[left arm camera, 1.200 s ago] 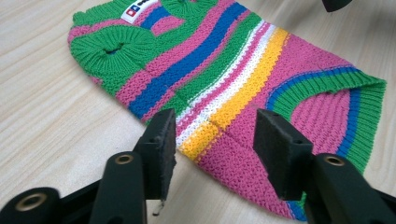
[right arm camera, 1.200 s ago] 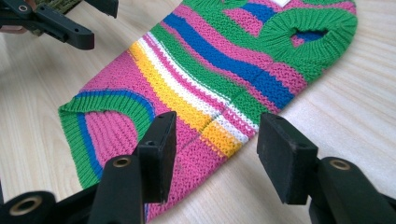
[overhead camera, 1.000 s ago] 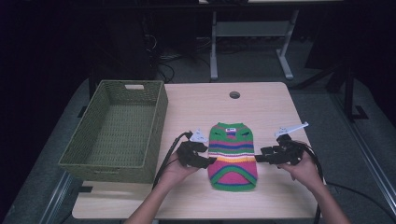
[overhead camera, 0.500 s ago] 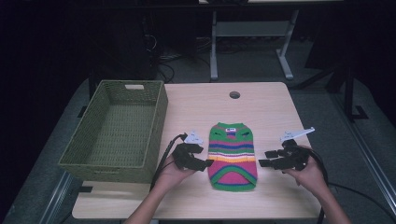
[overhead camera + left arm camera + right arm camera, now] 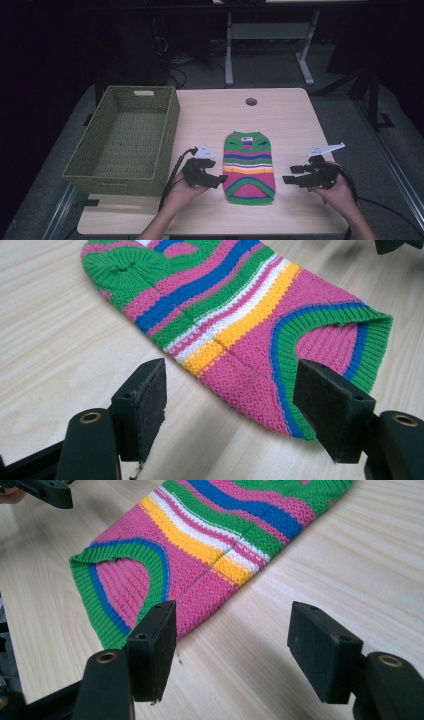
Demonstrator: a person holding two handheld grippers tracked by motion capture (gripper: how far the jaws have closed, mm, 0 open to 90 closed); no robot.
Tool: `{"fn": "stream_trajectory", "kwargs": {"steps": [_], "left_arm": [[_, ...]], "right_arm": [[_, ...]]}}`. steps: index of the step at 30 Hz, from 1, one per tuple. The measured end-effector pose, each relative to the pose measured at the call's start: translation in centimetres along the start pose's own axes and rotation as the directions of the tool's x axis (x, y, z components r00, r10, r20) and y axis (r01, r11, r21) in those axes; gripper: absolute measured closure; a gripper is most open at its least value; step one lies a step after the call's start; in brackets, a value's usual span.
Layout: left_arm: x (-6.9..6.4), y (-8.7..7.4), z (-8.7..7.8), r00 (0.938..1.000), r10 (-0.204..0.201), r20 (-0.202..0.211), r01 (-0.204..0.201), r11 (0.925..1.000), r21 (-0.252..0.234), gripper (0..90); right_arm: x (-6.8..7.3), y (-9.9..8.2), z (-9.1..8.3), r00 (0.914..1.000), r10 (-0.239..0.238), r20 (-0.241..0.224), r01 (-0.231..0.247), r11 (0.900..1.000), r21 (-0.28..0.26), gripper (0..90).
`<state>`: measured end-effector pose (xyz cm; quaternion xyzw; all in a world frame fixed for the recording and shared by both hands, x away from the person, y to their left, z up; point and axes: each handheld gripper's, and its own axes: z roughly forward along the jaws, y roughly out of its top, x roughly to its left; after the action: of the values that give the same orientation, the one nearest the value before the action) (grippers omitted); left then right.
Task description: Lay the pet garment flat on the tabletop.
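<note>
Lying flat mid-tabletop, the striped knit sweater looks soft, light and limp, likely to sag unless pinched at its ribbed hem or side edges. Left tongs and right tongs flank it, jaws just opened wide, holding nothing.

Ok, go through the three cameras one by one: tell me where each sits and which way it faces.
High view: above the person's side, looking forward and down on the table; both forearms, left gripper and right gripper flank the striped sweater, basket at left.
Left gripper view: on the left gripper, facing along open jaws at the sweater's hem.
Right gripper view: on the right gripper, facing along open jaws across the hem.
Shared: both gripper views show the sweater and the opposite gripper's tip.
</note>
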<state>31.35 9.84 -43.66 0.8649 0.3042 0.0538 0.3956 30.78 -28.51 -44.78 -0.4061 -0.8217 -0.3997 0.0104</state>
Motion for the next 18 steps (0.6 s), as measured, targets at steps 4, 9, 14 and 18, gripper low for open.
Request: {"fn": "stream_trajectory", "kwargs": {"steps": [4, 9, 14, 18], "left_arm": [[-0.3, -0.4, 0.0, 1.0000, 0.006, 0.008, -0.006, 0.9999, 0.013, 28.8], [-0.7, -0.9, -0.2, 0.9999, 0.016, 0.002, -0.016, 0.9997, 0.018, 28.5], [-0.9, -1.7, -0.7, 0.9999, 0.005, 0.010, -0.005, 0.9999, 0.010, 28.3], [-1.1, -2.3, -1.3, 1.0000, 0.003, 0.004, -0.003, 1.0000, 0.004, 28.2]], "right_arm": [[-0.1, -0.6, -0.2, 0.9999, 0.014, 0.004, -0.014, 0.9999, 0.005, 35.1], [0.1, -0.9, -0.4, 0.9999, 0.010, 0.005, -0.010, 0.9999, 0.000, 35.0], [0.0, -1.8, -0.4, 0.9999, 0.014, 0.006, -0.014, 0.9999, -0.005, 34.8], [0.2, -2.6, -0.7, 0.9997, 0.021, 0.012, -0.021, 0.9994, -0.026, 33.4]]}}
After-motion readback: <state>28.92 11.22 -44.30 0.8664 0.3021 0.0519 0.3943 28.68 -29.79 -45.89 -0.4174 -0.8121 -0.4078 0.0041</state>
